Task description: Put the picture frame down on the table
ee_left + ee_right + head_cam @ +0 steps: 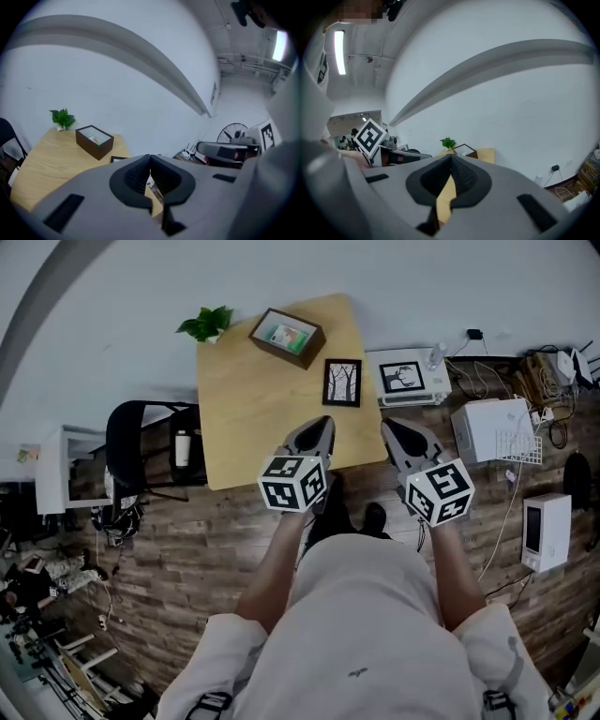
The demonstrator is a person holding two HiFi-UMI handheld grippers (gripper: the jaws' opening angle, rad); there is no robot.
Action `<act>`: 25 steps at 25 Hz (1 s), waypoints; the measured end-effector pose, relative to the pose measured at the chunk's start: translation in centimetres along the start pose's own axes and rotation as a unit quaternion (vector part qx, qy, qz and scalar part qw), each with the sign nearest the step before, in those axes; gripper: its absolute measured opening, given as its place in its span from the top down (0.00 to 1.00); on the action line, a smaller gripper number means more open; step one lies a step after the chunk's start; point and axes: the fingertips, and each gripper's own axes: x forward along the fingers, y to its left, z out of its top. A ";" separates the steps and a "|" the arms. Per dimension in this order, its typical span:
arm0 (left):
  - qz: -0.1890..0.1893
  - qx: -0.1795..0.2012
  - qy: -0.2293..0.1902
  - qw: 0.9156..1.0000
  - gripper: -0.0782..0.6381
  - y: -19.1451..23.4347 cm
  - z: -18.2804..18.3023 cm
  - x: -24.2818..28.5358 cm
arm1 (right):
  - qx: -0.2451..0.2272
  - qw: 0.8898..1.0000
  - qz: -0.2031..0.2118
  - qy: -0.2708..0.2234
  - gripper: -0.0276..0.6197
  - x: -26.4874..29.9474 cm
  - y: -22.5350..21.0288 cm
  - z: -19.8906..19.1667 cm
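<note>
The black picture frame (pixel 342 382) with a tree print lies on the wooden table (pixel 253 399) near its right edge, and its corner (pixel 119 159) shows just above my left jaws. My left gripper (pixel 322 422) hovers over the table's near edge, shut with nothing between its jaws; it appears again as my left gripper (pixel 150 162) in its own view. Just off the table's right corner, my right gripper (pixel 386 426) is also shut and empty, seen again as my right gripper (pixel 451 159). Both are a short way in front of the frame and apart from it.
A dark brown open box (pixel 287 337) and a small green plant (pixel 207 323) stand at the table's far side. A white unit (pixel 409 377) bearing a second framed print sits right of the table. A black chair (pixel 141 446) stands at the left; white appliances (pixel 494 427) and cables lie at the right.
</note>
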 end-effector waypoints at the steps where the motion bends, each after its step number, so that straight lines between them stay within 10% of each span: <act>1: 0.002 0.004 -0.008 1.000 0.88 -0.5 0.2 -0.7 | -0.004 1.000 0.005 -0.001 0.96 -0.2 0.3 0.1; 25: 0.028 0.074 -0.063 0.995 0.88 -6.6 0.3 -7.4 | -0.047 0.997 0.056 -0.011 0.96 -3.1 3.8 0.2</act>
